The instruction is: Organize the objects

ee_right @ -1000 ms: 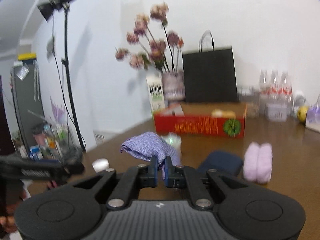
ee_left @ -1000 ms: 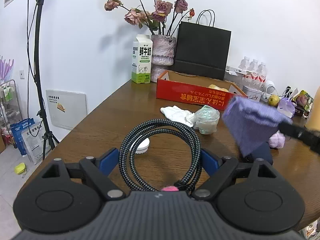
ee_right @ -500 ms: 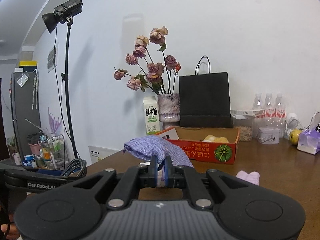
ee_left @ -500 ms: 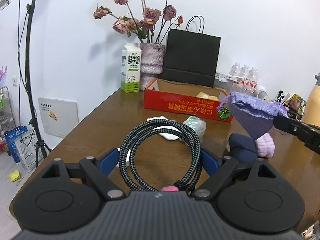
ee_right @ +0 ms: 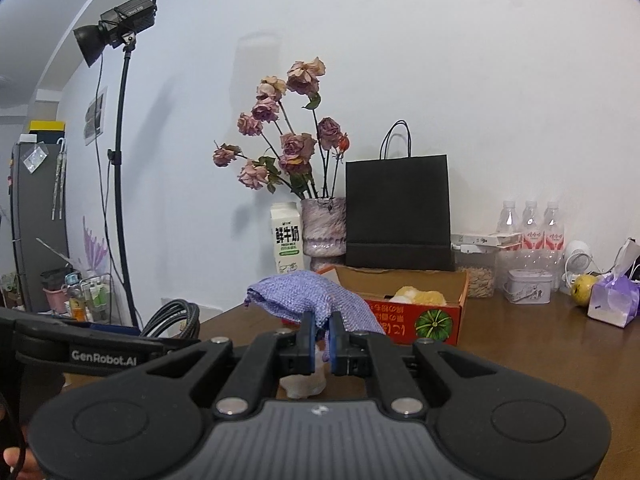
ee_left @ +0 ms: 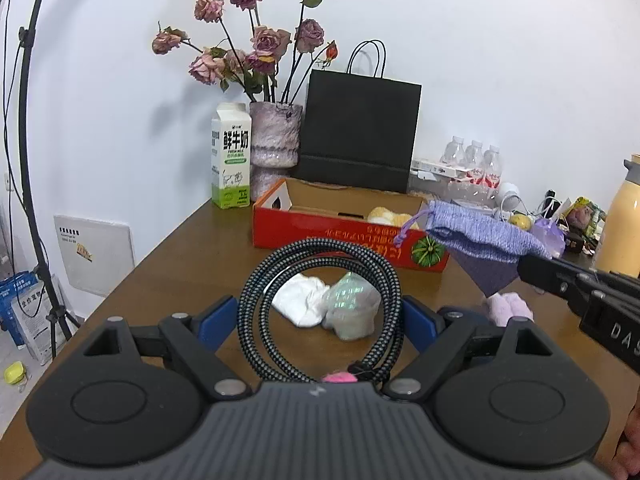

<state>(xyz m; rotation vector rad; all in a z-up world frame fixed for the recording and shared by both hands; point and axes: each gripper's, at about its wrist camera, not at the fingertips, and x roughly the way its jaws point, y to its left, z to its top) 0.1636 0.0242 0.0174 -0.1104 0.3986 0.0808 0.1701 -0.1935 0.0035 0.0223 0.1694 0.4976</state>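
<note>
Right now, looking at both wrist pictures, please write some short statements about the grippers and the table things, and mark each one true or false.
1. The left hand-held gripper holds a coiled braided cable. True.
2. The right hand-held gripper is empty. False: it is shut on a purple knitted pouch.
3. The red cardboard box has something yellow inside. True.
4. The milk carton lies on its side. False: it stands upright beside the vase.
5. The black paper bag stands in front of the box. False: it stands behind it.

Home room: wooden table (ee_left: pixel 168 264), vase of roses (ee_left: pixel 275 136), studio light (ee_right: pixel 116 32).
</note>
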